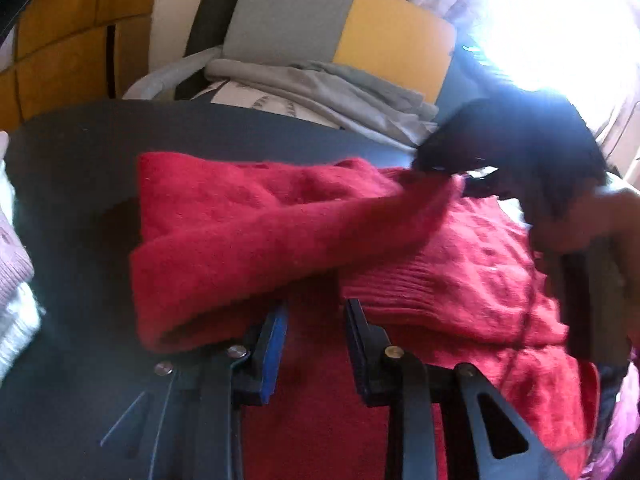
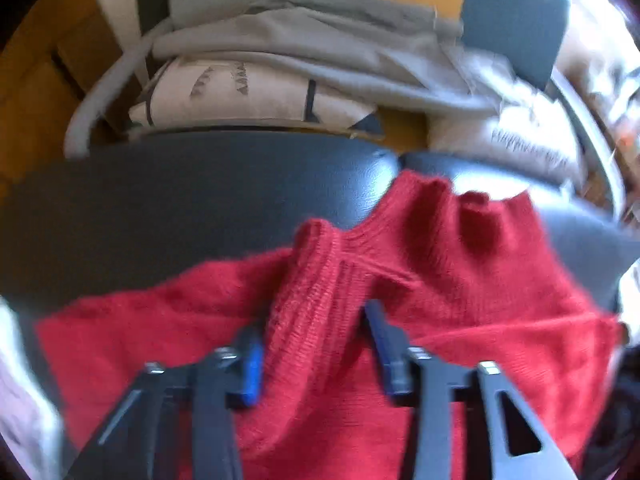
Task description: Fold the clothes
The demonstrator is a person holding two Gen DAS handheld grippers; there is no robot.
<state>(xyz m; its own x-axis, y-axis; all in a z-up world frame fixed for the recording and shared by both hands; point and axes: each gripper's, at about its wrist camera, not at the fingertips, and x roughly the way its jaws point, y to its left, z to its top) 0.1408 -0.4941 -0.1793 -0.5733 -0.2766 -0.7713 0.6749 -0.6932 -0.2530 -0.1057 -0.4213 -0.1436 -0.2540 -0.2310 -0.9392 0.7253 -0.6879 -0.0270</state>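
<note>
the dark table (image 1: 80, 184) carries most of the scene, and a red sweater (image 1: 248, 216) lies spread over its near half, one sleeve (image 1: 304, 220) folded across the body toward the left. beyond the far edge a chair holds a heap of grey clothes (image 1: 320, 84); pale knitwear (image 1: 16, 280) sits at the table's left margin.

the right gripper (image 2: 316, 344) points steeply down at the ribbed cuff (image 2: 312, 304), which bunches up between the blue pads (image 2: 250, 368). the jaws stand partly apart with the cuff between them; whether the pads actually press it cannot be told through the blur.

the left gripper (image 1: 316, 344) hovers low over the sweater's near part, jaws partly apart and nothing clamped.

the step in hand looks like laying the sleeve flat. done well, the right gripper should pinch only the cuff layer, not the body beneath, draw it straight, and the left could pin the fold.
</note>
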